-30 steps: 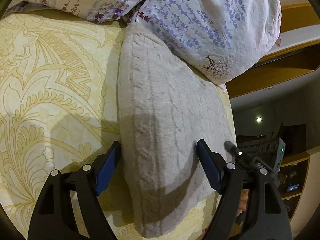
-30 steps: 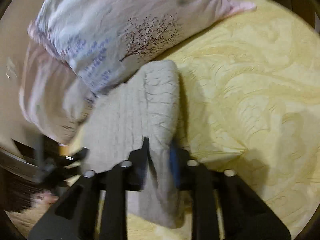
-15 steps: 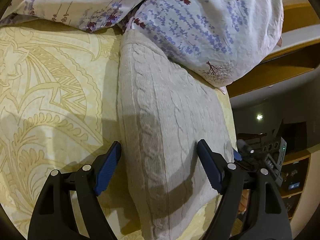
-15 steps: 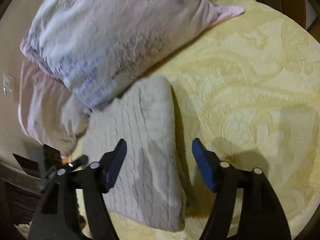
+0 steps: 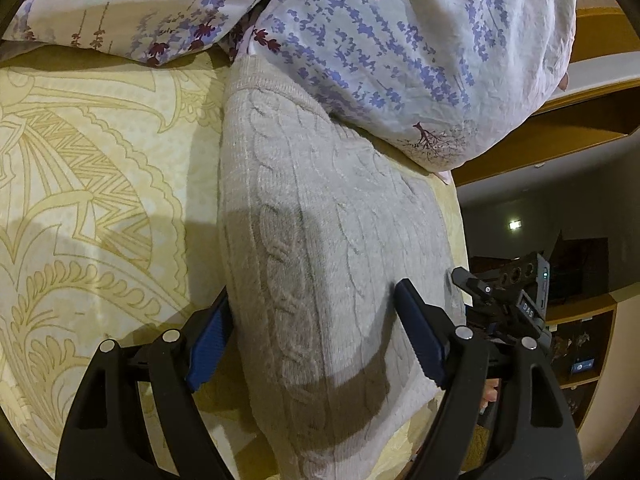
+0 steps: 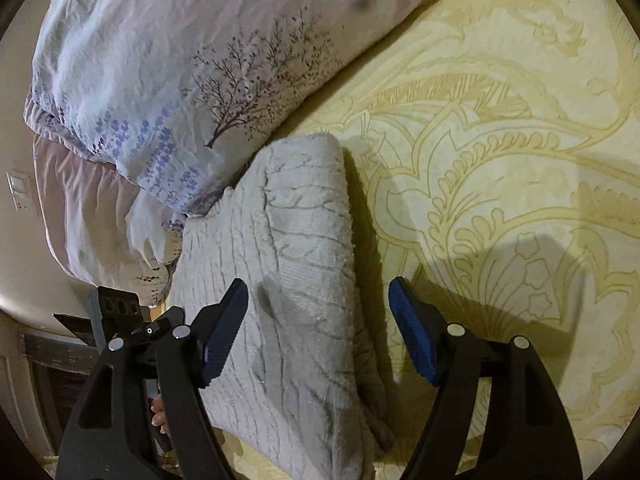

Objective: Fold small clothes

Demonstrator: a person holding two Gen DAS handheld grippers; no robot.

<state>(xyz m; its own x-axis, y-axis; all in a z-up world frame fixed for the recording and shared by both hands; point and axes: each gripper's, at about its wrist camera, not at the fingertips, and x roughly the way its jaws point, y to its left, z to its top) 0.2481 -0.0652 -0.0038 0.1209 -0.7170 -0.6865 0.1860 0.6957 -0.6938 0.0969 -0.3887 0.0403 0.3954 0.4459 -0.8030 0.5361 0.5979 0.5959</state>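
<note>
Pale grey cable-knit wool: one small sweater (image 5: 332, 248), folded into a thick oblong pad. It lies flat on the bed, its far end tucked against and partly under the pillow, its long right-hand side a rounded fold edge in the right wrist view (image 6: 296, 280).

Change noted: a second ago the right gripper was pinched shut on the near part of this fold, holding it up off the bed. Now the fabric is let go and lies settled. Judged meaning: the fold has been laid down and released; this garment looks finished or nearly so, with perhaps a smoothing pass left.

Right gripper (image 6: 316, 328): jaws opening, now wide. The sweater's fold edge lies below and between them, but neither blue pad presses on it; the right pad stands over bare bedspread.

Left gripper (image 5: 316, 340): jaws wide, as they were a second ago. They straddle the near part of the sweater; the left pad sits close against its side edge and the right pad hovers over the knit. No grip is apparent.

Bedspread (image 5: 92, 200): cream-yellow, with large ochre scroll and leaf pattern. It bears the sweater and the shadows of both tools.

Pillow (image 5: 400, 60): white cover printed with lilac sprigs, dark red flowers and a small tree motif. It overlaps the sweater's far end.

Second pillow (image 5: 132, 4): same print, lying just beside the first.

Background: wooden bed frame and dark shelving, dim and indistinct.
</note>
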